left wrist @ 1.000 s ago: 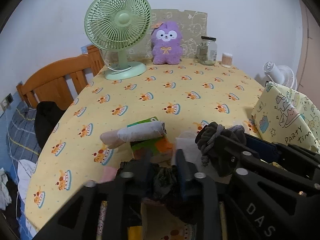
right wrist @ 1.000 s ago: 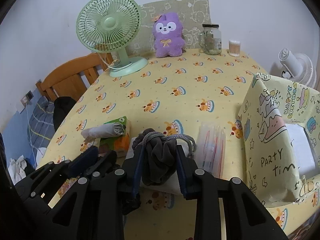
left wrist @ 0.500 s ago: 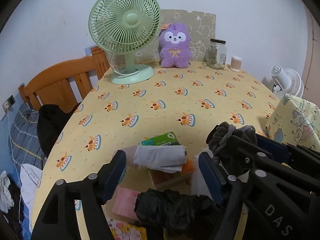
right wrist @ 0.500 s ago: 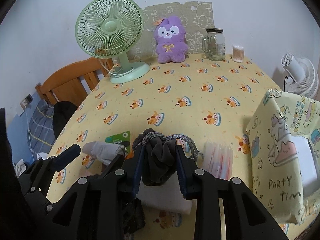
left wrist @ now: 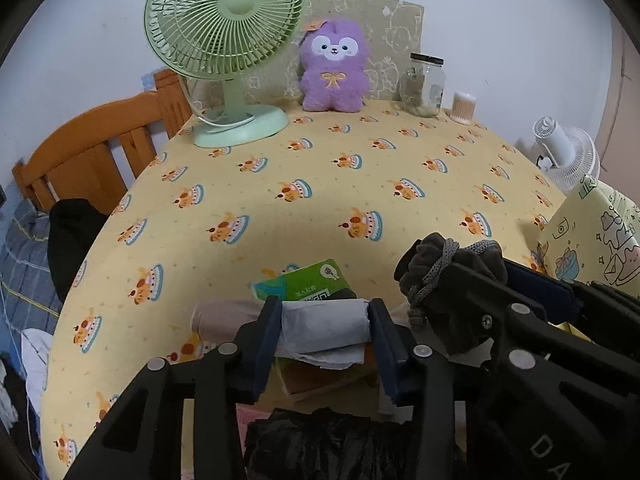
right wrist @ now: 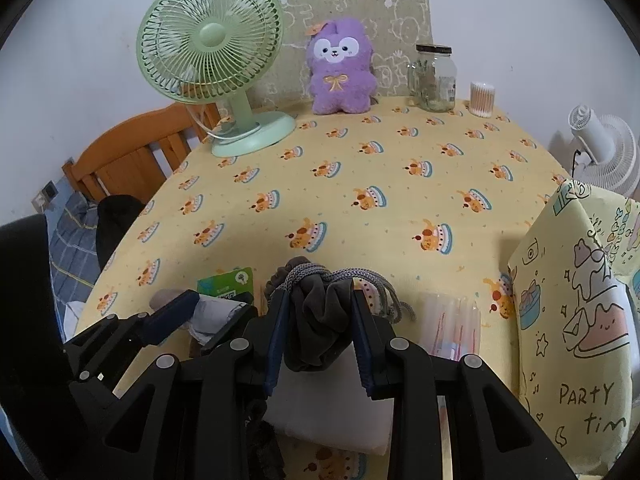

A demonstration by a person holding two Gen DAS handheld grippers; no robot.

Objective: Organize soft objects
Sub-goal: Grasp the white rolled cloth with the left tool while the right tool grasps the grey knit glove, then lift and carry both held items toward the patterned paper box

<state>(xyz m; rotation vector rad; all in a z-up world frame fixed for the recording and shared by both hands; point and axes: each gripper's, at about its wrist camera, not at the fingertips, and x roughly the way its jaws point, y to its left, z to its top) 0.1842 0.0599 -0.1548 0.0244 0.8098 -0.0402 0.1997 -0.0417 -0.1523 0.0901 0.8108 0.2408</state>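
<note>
- My left gripper (left wrist: 325, 330) is closing on a rolled grey cloth (left wrist: 324, 326); its jaws have just been closing, and the blue pads are now pressing on both ends of the roll. The roll is lying over a green packet (left wrist: 304, 284) near the front edge of the table (left wrist: 320, 168).
- My right gripper (right wrist: 319, 330) is holding a dark drawstring pouch (right wrist: 316, 320) between narrow jaws, just above a pale folded piece (right wrist: 332, 412) on the table.
- I am judging that the task is somewhere in the middle: two soft things are in my grippers, but neither is put away yet.
- Other soft things are waiting: a crumpled black item (left wrist: 332, 444) under my left gripper, a pink piece (left wrist: 246, 416) beside it, and a clear packet of striped items (right wrist: 452, 324) near the right gripper.
- The purple plush toy (left wrist: 334, 72) is sitting far away at the back, between the green fan (left wrist: 224, 40) and the glass jar (left wrist: 426, 84); I cannot tell whether it belongs to the sorting.
- The yellow paper bag (right wrist: 576, 320) at the right is maybe the place for these things, but this is only my guess.
- Writing: on the bag I am reading "PARTY" and "tim", with the rest cut off. On the right gripper body, seen from the left camera, "DA" is showing. The print on the green packet is too small to read.
</note>
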